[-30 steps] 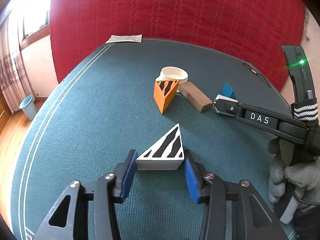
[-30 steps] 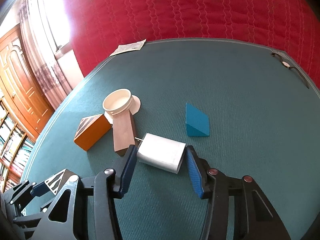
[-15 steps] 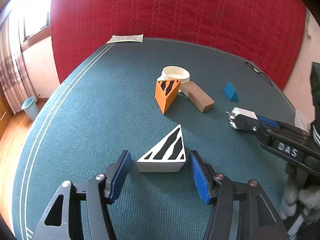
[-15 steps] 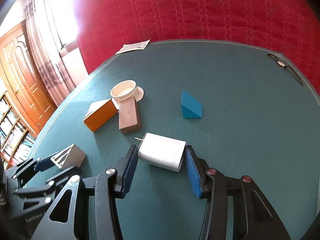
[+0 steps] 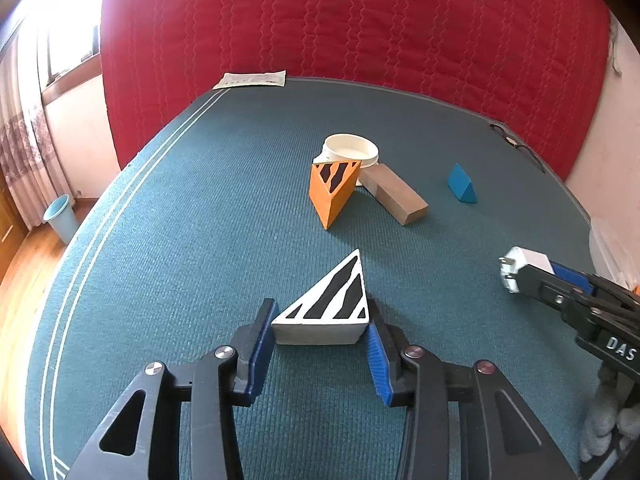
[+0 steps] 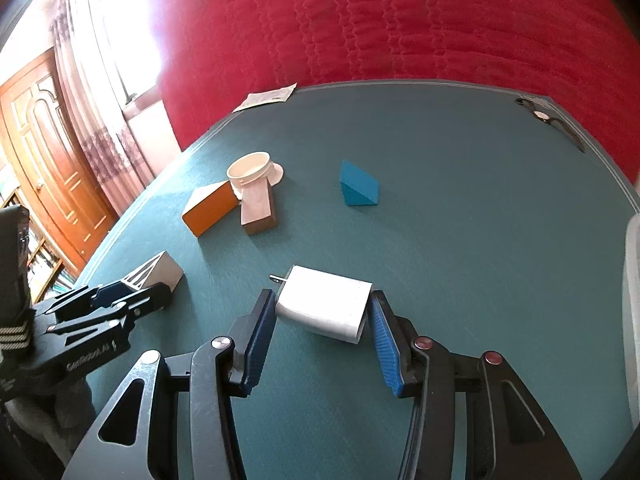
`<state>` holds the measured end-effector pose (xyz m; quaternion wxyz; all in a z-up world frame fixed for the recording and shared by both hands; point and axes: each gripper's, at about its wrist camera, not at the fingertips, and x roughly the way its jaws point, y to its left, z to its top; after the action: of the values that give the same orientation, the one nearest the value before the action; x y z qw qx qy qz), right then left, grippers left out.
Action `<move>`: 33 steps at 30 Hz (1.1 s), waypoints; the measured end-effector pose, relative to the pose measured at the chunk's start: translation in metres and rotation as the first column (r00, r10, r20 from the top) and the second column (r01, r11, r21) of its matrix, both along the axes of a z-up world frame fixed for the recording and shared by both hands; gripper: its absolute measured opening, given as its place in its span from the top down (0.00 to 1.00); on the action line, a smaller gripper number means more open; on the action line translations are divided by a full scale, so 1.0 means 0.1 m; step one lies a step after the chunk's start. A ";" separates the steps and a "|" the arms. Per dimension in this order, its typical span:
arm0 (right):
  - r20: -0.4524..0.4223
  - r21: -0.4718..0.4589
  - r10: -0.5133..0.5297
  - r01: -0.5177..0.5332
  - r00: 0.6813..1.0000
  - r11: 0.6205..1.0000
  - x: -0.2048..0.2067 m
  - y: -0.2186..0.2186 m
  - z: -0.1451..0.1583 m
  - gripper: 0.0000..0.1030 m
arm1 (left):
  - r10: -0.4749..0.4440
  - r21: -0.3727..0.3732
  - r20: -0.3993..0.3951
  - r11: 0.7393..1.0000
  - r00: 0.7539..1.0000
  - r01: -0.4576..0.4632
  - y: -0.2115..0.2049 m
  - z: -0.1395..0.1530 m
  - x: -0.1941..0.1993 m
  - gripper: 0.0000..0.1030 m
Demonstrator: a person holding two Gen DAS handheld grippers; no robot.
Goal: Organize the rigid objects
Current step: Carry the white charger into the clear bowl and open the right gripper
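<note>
Closing on a white striped wedge (image 5: 326, 312), the left tool (image 5: 322, 336) has both blue pads against its sides on the teal tabletop (image 5: 180, 220).
The right tool (image 6: 322, 320) clamps a white charger (image 6: 324, 306) above the cloth. Farther back lie an orange wedge (image 5: 332, 192), brown block (image 5: 394, 194), white lid (image 5: 350, 150) and blue wedge (image 5: 462, 184).

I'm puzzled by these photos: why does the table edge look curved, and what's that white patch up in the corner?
Left wrist view: fisheye lens bows the table edge; window glare washes out the top left. Right wrist view: same bending, glare beside the curtain, red backdrop slightly blurred.
</note>
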<state>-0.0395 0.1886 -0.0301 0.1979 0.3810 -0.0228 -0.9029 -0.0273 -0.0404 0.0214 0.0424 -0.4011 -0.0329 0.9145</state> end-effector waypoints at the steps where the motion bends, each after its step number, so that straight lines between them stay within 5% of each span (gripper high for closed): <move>1: -0.001 -0.004 -0.005 0.005 1.000 1.000 0.02 0.04 0.01 0.53 | 0.001 -0.001 -0.001 1.000 1.000 -0.001 0.00 0.00 0.01 0.58; 33: -0.076 -0.041 -0.232 0.230 0.970 0.972 0.56 1.22 0.32 0.53 | 0.001 -0.034 0.005 0.999 1.000 -0.001 0.30 0.00 0.18 0.58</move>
<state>0.0164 0.3108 0.0021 0.0983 0.3361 -0.0736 -0.9338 -0.0090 -0.0106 0.0213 0.0349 -0.4040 -0.0176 0.9139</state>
